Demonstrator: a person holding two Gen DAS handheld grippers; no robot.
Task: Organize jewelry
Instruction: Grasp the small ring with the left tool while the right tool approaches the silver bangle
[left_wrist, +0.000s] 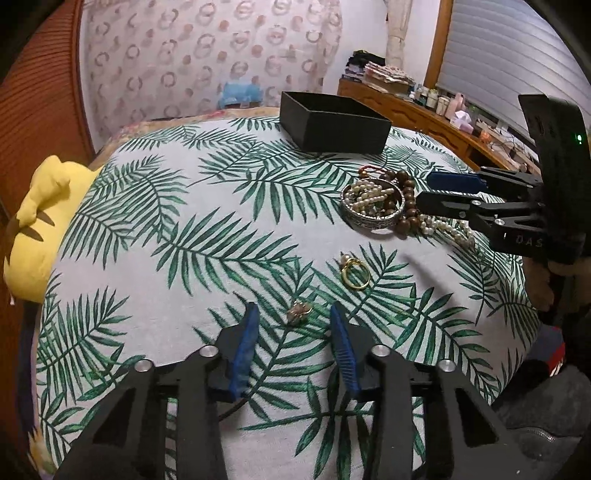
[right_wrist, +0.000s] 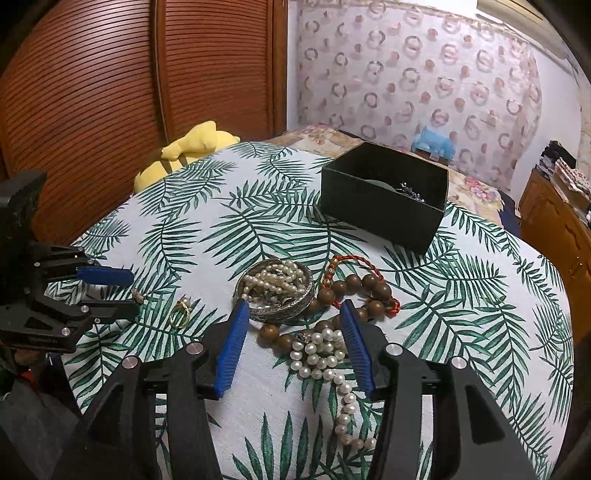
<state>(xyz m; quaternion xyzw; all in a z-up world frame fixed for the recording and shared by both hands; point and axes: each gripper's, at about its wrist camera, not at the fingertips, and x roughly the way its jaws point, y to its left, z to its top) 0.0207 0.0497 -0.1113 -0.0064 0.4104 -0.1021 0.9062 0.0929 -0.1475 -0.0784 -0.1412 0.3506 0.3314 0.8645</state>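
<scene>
Left gripper (left_wrist: 293, 317) stands part open on the leaf-print cloth (left_wrist: 221, 206), its blue pads flanking a small pale trinket (left_wrist: 299, 312) without pressing it; nothing is held. Risk: the piece is tiny and lies flat on soft fabric, so closing pads may pinch the cloth or flick the piece aside. Just beyond lies a gold ring (left_wrist: 355, 272), apart from the trinket and liable to be knocked by a careless sweep. Further right, a silver bangle (right_wrist: 275, 299) rings a heap of pearls, with wooden beads (right_wrist: 354, 291) and a red cord (right_wrist: 354, 264) tangled beside it. Right gripper (right_wrist: 293, 332) hangs moderately open over a pearl strand (right_wrist: 321, 354), gripping nothing. Risk: the strands overlap, so lifting one could drag the others along, or the pearls could slip from the pads. The black box (right_wrist: 380, 218), open-topped and well behind the heap, holds a pale round item and a small dark sparkling piece; its remaining contents are hidden.
</scene>
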